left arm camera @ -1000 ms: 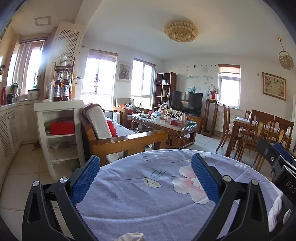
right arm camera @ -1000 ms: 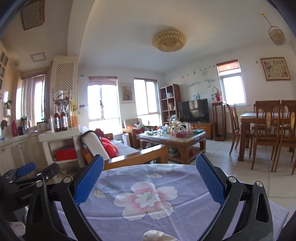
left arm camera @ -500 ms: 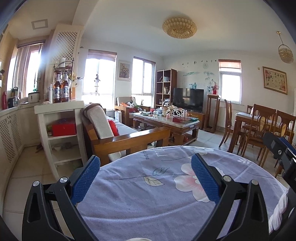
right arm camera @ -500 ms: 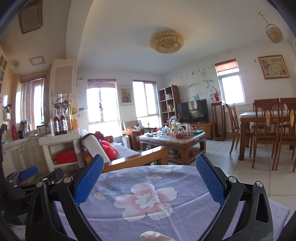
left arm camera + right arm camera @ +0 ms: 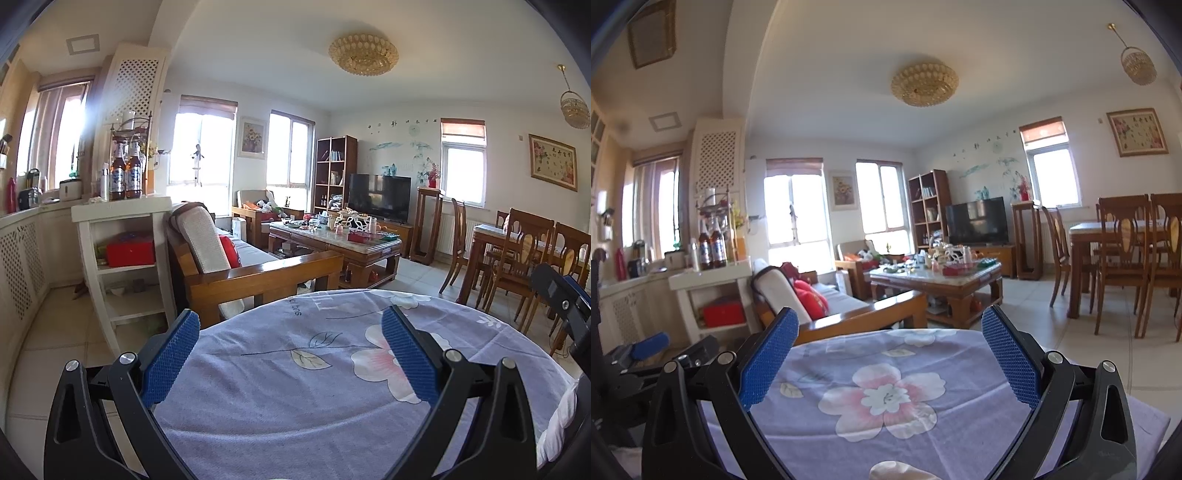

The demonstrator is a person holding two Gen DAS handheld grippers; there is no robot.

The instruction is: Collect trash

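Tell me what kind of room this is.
A home's open living and dining room, most likely: a wooden sofa faces a cluttered coffee table and television, with a dining table and chairs alongside.

Sunlit living room: wooden sofa [image 5: 258, 273], coffee table [image 5: 332, 240], television [image 5: 379, 196], tiled floor [image 5: 55, 332].

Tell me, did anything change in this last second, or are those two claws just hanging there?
Only slightly. The left gripper tilted a little, so the room sits lower in its view; the right gripper tipped up a touch, showing more ceiling. Nothing was taken hold of or let go. Both stay open over the flowered cloth, fingers empty, and the room's furniture is unmoved.
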